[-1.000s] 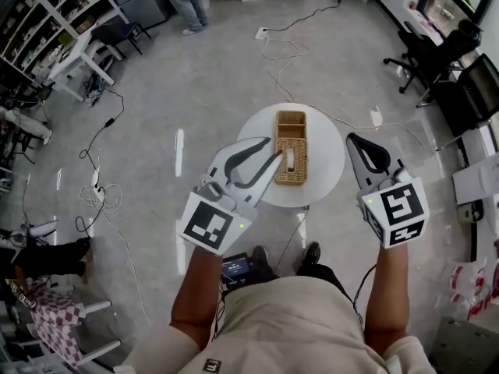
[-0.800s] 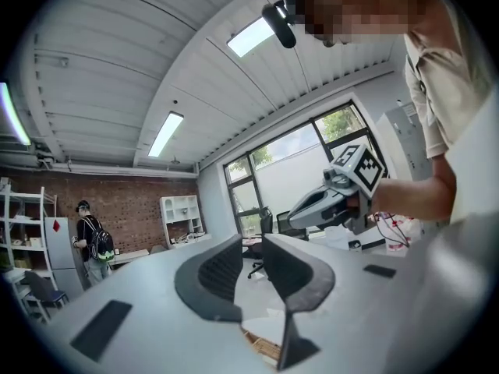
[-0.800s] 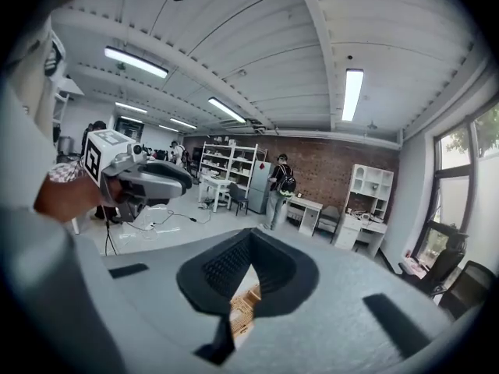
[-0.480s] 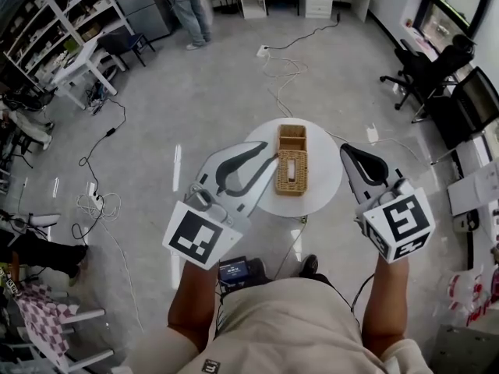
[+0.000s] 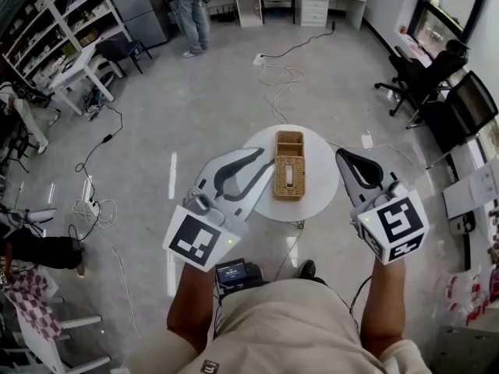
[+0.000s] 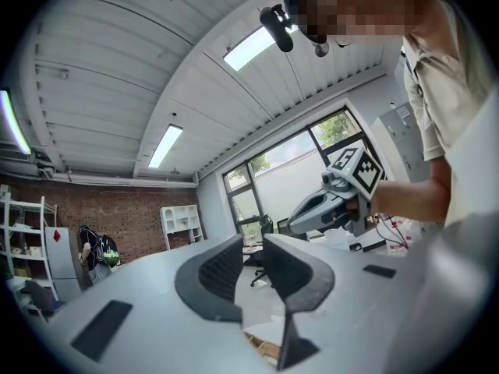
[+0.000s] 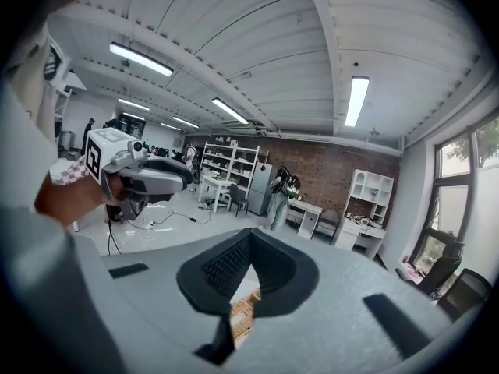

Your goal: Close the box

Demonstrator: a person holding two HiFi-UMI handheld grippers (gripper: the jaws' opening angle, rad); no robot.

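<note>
- We hold the left gripper (image 5: pixel 263 156) about level. Its fingers (image 6: pixel 214 275) stand a narrow gap apart with nothing between them, and they have just been closing.
- Our right gripper (image 5: pixel 345 159) tips slightly downward. Its fingers (image 7: pixel 222 267) meet at the tips and clamp on nothing.
- Each gripper carries a cube at its near end, the left cube (image 5: pixel 199 240) and the right cube (image 5: pixel 392 228), with our forearms running back from them.
- The box (image 5: pixel 288 179), a wicker one, lies on a round white table (image 5: pixel 320 150). It sits between the two sets of fingertips, just to the right of the left ones and a little further to the left of the right ones.
- Neither gripper touches the box; both hang above and apart from it.
- The box's end farthest from our fingers looks open-topped. The nearer part is covered by a woven top with a slot in it.
- In both gripper views a strip of wicker shows below, through the gap at the base of the fingers.
- Well beyond the fingertips a person (image 5: pixel 187 2) stands on the grey floor (image 5: pixel 203 92), near white shelves (image 5: pixel 54 14).
- Cables (image 5: pixel 277 57) trail across the floor past the table's far side.
- Black chairs (image 5: pixel 417 72) stand off to the right of the right fingers.
</note>
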